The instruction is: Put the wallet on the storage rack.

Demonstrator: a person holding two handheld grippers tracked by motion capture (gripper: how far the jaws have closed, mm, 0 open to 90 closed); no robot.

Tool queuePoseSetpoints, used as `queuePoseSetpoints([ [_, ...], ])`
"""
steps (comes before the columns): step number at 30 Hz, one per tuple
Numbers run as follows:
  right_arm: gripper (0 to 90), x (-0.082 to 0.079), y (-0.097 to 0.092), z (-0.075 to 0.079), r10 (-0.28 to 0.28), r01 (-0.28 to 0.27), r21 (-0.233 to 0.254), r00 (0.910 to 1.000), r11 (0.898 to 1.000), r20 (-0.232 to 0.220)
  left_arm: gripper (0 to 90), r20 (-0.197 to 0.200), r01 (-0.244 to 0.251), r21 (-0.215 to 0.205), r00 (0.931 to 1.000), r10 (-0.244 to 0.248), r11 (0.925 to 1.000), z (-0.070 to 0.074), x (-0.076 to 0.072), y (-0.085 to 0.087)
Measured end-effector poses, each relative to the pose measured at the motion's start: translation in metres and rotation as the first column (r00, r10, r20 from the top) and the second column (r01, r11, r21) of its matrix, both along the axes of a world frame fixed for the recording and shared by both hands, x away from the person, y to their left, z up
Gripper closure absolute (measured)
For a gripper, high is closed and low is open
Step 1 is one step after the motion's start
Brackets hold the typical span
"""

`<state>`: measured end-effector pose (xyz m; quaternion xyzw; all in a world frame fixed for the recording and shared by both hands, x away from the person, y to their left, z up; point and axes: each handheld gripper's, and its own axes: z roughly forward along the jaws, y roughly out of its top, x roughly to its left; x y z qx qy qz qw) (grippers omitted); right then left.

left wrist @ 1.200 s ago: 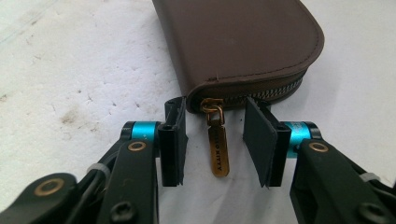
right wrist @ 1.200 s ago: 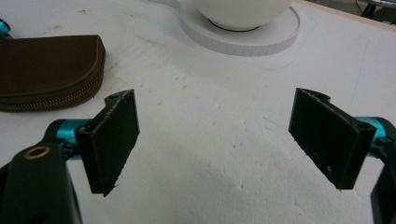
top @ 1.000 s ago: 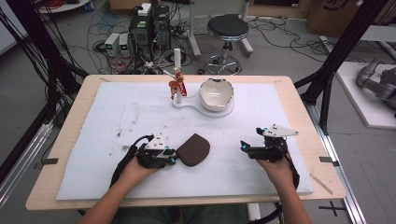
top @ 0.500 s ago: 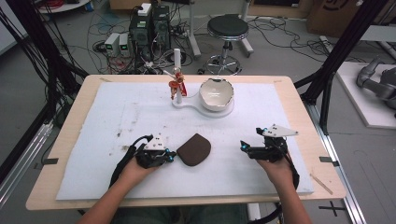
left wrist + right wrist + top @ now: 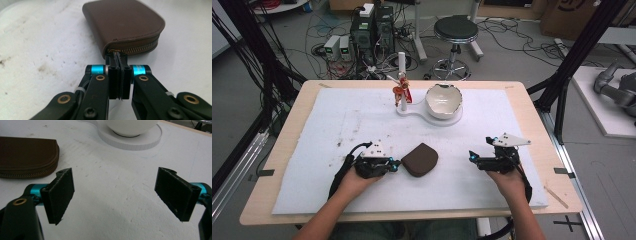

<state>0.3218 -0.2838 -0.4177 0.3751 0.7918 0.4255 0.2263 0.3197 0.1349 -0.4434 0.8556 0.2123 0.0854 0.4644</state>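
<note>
Left gripper (image 5: 119, 58) jaws have just been closing and are now pressed together, pinching what looks like the small brass zip pull (image 5: 114, 51) at the corner of the brown pouch (image 5: 125, 23); the pull is tiny and partly hidden by the pads, so hard to be sure. In the high view the left gripper (image 5: 396, 165) sits at the pouch's (image 5: 420, 159) left edge, touching it.

Pouch: dark brown leather-like, flat, rounded corners, a stitched seam around the edge, a brass-toned zip running along the side. It lies flat on the white foam-covered surface (image 5: 337, 125), in the near middle, between the two hands.

Right gripper (image 5: 115, 195) jaws spread wide, nothing between them, low over the bare white surface. In the high view the right gripper (image 5: 472, 159) is well apart from the pouch, to its right.

Farther back: a white bowl (image 5: 443, 100) on a white base (image 5: 412, 110) with an upright white post (image 5: 402, 70) carrying something red and orange.
</note>
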Motion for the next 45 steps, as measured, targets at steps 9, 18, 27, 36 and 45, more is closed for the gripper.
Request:
queuePoseSetpoints([
  [9, 16.1, 0.0, -0.002, 0.001, -0.004, 0.004, 0.005, 1.0, 1.0, -0.002, 88.4, 0.074, 0.014, -0.11, 0.9973, -0.006, 0.9939, 0.036, -0.003, -0.001],
  [18, 16.1, -0.001, 0.0, 0.001, -0.006, 0.007, 0.004, 1.0, 1.0, -0.002, 88.4, 0.112, 0.034, -0.153, 0.9936, -0.017, 0.9877, 0.061, 0.003, -0.005],
  [27, 16.1, -0.001, -0.002, 0.002, -0.015, 0.015, 0.009, 0.9999, 1.0, -0.002, 88.4, 0.15, 0.046, -0.196, 0.9886, -0.016, 0.9795, 0.086, 0.017, -0.017],
  [36, 16.1, -0.001, -0.002, 0.001, -0.013, 0.013, 0.011, 0.9999, 1.0, -0.002, 88.4, 0.156, 0.069, -0.205, 0.987, -0.037, 0.9763, 0.109, 0.043, -0.031],
  [45, 16.1, 0.001, -0.002, 0.0, -0.015, 0.015, 0.011, 0.9998, 1.0, -0.012, 88.4, 0.16, 0.055, -0.207, 0.9869, -0.022, 0.9767, 0.134, 0.078, -0.043],
])
